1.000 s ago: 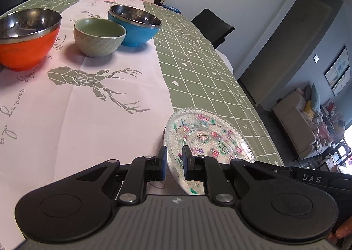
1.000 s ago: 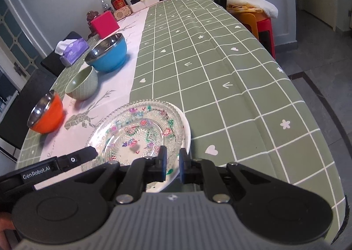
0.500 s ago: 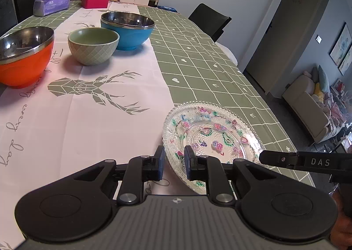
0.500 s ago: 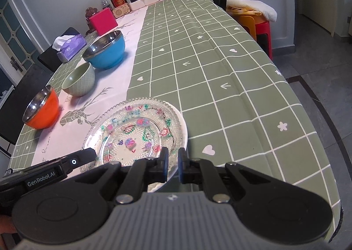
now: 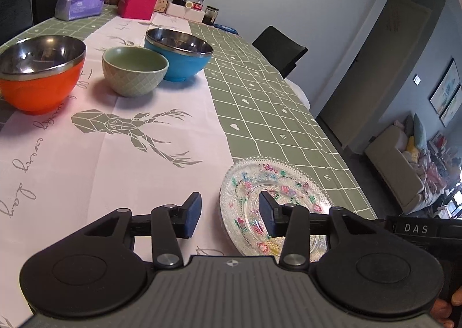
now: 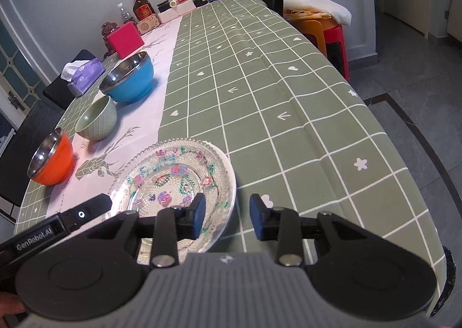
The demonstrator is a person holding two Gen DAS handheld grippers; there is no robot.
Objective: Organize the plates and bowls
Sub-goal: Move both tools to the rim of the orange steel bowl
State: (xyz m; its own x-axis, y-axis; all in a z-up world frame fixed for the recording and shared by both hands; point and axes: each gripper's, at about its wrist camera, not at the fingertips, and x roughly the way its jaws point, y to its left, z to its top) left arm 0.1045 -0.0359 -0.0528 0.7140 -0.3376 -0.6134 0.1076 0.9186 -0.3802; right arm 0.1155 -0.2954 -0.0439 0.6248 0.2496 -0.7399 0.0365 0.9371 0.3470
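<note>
With both tools' jaws opening off the glass plate near the table's edge, back them away level, clearing its rim.

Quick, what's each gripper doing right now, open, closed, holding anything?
Left gripper: opening, pads clear of the glass plate, its rim between them.
Right gripper: opening, also straddling the plate's rim, gripping nothing.

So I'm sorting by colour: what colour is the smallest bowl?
Pale sage green, with a diamond lattice outside; clearest in the left wrist view.
</note>
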